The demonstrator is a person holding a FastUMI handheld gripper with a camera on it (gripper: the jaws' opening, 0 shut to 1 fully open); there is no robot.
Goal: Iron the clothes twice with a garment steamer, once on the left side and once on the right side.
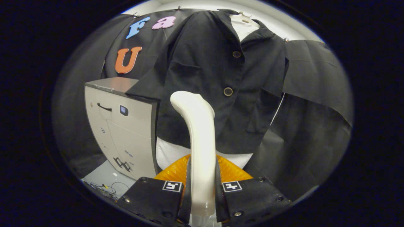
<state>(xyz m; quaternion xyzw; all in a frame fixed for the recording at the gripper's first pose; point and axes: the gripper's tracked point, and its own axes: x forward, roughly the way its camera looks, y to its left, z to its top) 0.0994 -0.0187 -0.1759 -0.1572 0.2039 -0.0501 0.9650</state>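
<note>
My fingers [202,179] grip the white garment steamer [199,142] at frame bottom centre, its head rising before the dark jacket [217,69]; a grey cabinet [123,126] stands left.

White steamer [199,138], black jacket [214,78], grey cabinet [126,126], orange base [176,171].

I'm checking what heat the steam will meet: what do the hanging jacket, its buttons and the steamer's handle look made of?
Jacket: dark matte woven cloth, judging by soft folds and no shine; fibre unclear.
Buttons: probably plastic or metal-rimmed, with a pale ring around a dark centre.
Steamer handle: smooth, glossy cream plastic, moulded in a curve; the tool is shut on it, both fingers pressing its sides.
</note>
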